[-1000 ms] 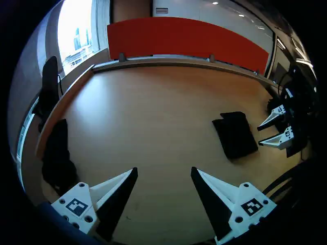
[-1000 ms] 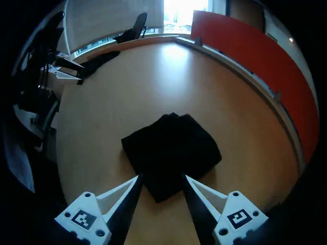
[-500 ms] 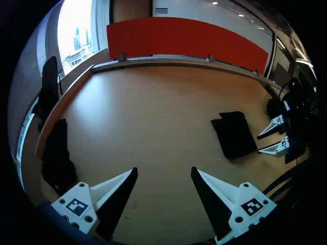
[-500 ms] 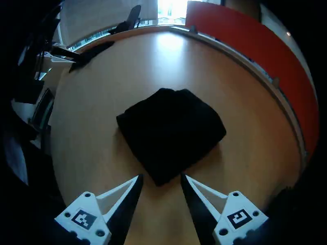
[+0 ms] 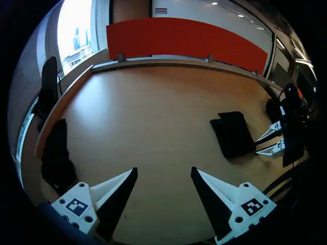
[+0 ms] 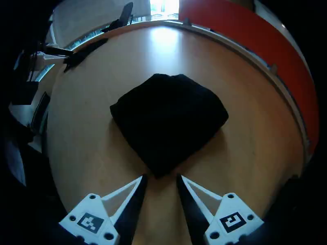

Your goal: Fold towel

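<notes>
**Desk:** Left gripper view first. What is happening?

**Photographer:** The left gripper [image 5: 163,169] is hovering over the bare table [image 5: 155,114], its fingers spread wide and gripping nothing. The towel [image 5: 234,132] is lying well ahead of the fingertips and off to their right side, a dark, compact slab. The right gripper [image 5: 257,148] is pointing its tips at the slab's far edge, just beside it. A second dark cloth [image 5: 57,155] is sitting out past the left finger, at the table's edge.

**Desk:** And the right gripper view?

**Photographer:** The right gripper [image 6: 161,177] is facing the towel [image 6: 169,118] head-on. Its fingers are standing a narrow gap apart, closing on nothing. The towel's nearest corner is reaching to the mouth of that gap, level with the tips and not yet between them. The rest is spreading forward from the tips, flat on the table [image 6: 253,134].

**Desk:** How far along is the folding?

**Photographer:** It is looking well advanced. The towel is lying as a thick, tidy, several-layered packet, so the main folds appear done. The tips at the corner suggest a last fold or a straightening is being lined up. Whether another fold is due, I cannot tell.
</notes>
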Available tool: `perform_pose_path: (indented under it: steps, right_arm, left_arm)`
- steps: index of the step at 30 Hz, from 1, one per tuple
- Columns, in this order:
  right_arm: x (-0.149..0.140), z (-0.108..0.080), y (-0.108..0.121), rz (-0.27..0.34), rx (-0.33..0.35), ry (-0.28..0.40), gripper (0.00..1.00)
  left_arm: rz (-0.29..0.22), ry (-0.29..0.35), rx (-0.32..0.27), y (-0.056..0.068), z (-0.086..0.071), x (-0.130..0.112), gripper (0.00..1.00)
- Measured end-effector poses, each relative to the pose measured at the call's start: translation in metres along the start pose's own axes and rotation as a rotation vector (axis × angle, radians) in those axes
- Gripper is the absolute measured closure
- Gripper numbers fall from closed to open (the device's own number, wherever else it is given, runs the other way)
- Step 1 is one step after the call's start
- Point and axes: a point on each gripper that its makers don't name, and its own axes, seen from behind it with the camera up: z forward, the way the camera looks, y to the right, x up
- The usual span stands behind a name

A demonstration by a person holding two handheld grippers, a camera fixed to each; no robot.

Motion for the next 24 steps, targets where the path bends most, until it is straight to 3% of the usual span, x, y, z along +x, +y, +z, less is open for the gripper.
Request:
perform_pose_path:
  steps: [7,19,24]
  right_arm:
    - [0.0031,0.0009,-0.0047,0.031,0.013,0.009,0.54]
    - [0.0023,0.0005,0.0004,0.064,-0.002,0.001,0.9]
    - [0.0039,0.0006,0.0005,0.057,-0.006,0.013,0.94]
  left_arm:
    - [0.0,-0.002,-0.001,-0.0002,-0.0004,-0.0019,0.03]
    - [-0.005,-0.003,0.0,-0.0019,-0.0016,-0.0047,0.03]
    - [-0.004,-0.006,0.0,-0.002,-0.0018,-0.007,0.03]
